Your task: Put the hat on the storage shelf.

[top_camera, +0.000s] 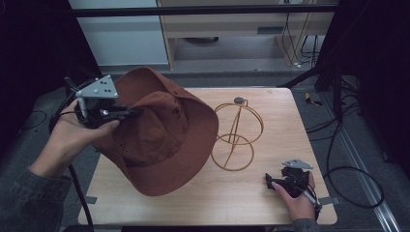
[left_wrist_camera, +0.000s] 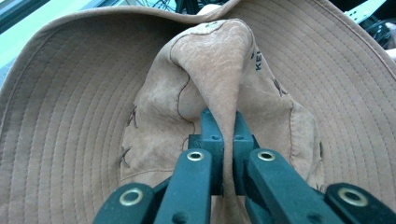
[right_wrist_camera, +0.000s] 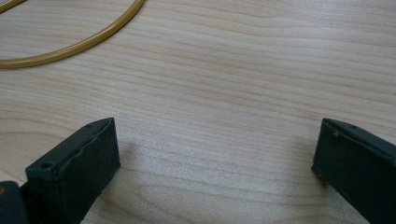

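A brown wide-brimmed hat (top_camera: pixel 159 135) hangs tilted above the left half of the wooden table, its brim drooping toward the board. My left gripper (top_camera: pixel 126 114) is shut on a fold of the hat's crown; in the left gripper view the pinched fold of the hat (left_wrist_camera: pixel 224 93) rises between the jaws, and the left gripper (left_wrist_camera: pixel 224 126) clamps it tight. A gold wire hat stand (top_camera: pixel 237 135) rests on the table to the right of the hat. My right gripper (top_camera: pixel 269 182) lies low at the front right corner, open; the right gripper (right_wrist_camera: pixel 215 158) has only bare wood between its jaws.
The wooden table (top_camera: pixel 270 101) has bare board behind and right of the stand. The stand's gold base ring (right_wrist_camera: pixel 70 46) curves across the upper left of the right gripper view. Cables (top_camera: pixel 348 169) lie on the floor to the right.
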`<state>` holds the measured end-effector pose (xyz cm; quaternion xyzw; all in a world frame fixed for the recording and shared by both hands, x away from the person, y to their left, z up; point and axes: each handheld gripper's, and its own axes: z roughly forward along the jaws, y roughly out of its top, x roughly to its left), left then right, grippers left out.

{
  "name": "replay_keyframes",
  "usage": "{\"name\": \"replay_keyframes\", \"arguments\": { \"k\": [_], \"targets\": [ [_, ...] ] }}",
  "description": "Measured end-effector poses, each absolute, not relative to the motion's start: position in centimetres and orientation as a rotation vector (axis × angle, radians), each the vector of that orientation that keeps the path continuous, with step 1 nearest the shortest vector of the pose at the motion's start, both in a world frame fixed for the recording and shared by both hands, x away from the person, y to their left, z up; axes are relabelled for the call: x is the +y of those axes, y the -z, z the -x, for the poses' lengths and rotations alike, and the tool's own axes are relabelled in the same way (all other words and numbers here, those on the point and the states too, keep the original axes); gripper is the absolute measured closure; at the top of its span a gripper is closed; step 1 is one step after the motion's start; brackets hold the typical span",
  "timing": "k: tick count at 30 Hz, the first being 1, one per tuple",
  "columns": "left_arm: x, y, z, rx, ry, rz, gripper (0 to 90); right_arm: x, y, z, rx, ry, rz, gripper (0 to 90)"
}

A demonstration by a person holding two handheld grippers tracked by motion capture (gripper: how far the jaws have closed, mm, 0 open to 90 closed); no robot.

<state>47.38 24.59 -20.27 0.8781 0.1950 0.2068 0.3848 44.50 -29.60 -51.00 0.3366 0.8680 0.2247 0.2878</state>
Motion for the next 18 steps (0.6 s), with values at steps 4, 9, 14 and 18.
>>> {"name": "replay_keyframes", "arguments": {
  "k": [4, 9, 14, 18],
  "targets": [
    [23.3, 19.3, -47.7, 0.472, -0.532, -2.245, 88.7, -29.6, 51.0, -44.5, 2.318, -0.600, -0.899, 0.6],
    [21.6, 18.5, -48.2, 0.450, -0.525, -2.246, 88.7, -29.6, 51.0, -44.5, 2.318, -0.600, -0.900, 0.6],
    [19.9, 17.9, -48.6, 0.422, -0.523, -2.259, 88.7, -29.6, 51.0, -44.5, 2.320, -0.599, -0.902, 0.6],
    [18.8, 17.7, -49.1, 0.410, -0.517, -2.270, 88.7, -29.6, 51.0, -44.5, 2.320, -0.599, -0.902, 0.6]
  ]
}}
